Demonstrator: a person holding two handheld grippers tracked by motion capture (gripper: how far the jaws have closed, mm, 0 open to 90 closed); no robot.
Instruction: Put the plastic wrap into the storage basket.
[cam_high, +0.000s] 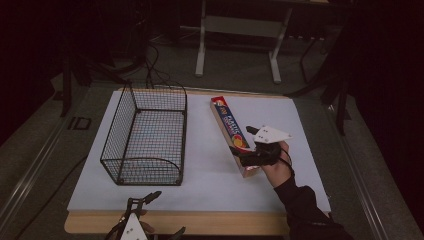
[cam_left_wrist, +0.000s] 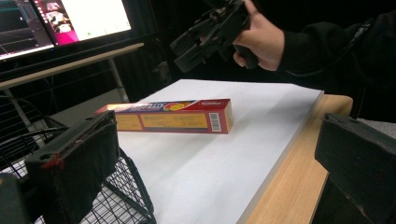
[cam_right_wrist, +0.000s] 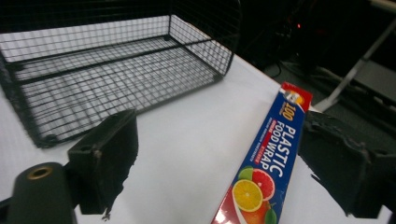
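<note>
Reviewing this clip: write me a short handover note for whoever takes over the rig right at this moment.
Right gripper: open, poised over the near end of the plastic wrap box, jaws either side of it, not closed on it.
Left gripper: open, holding nothing, at the table's near edge in front of the wire basket.
Things: the box lies flat on the white mat, to the right of the basket and apart from it. The basket stands upright with nothing in it.
Done: the approach to the box.
Left: close on the box and lift it; it probably goes into the basket.
</note>
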